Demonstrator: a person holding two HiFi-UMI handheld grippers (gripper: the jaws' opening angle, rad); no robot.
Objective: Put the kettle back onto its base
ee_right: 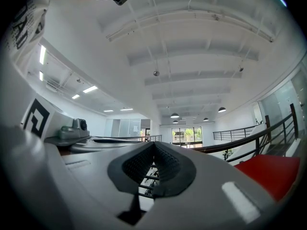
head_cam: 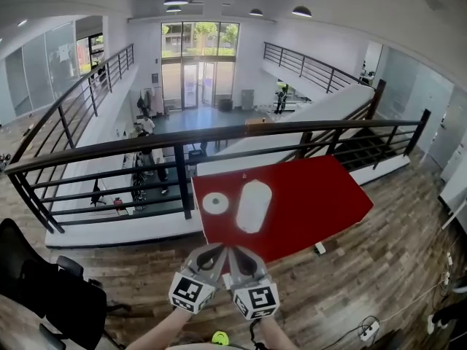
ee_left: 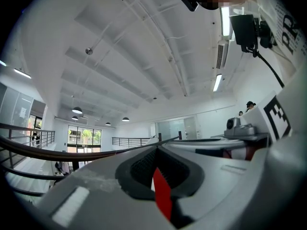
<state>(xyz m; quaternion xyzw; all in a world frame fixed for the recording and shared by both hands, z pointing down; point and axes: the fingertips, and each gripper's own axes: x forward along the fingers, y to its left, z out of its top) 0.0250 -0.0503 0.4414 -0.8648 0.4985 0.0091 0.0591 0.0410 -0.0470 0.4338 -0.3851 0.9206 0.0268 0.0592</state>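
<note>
A white kettle (head_cam: 254, 205) stands on the red table (head_cam: 314, 195), seen from above. Its round white base (head_cam: 215, 203) lies just left of it, a small gap apart. My left gripper (head_cam: 217, 252) and right gripper (head_cam: 235, 254) hover side by side at the table's near edge, short of both objects. Each is shut with nothing between its jaws. In the left gripper view the gripper (ee_left: 156, 150) has its tips together, with a sliver of the red table (ee_left: 163, 195) showing behind. In the right gripper view the gripper (ee_right: 153, 145) is likewise shut, with the red table (ee_right: 268, 174) at the lower right.
A black metal railing (head_cam: 182, 141) runs behind the table, with a drop to a lower floor beyond it. A black chair (head_cam: 44, 290) stands at the lower left. A power strip (head_cam: 368, 330) and cables lie on the wooden floor at the lower right.
</note>
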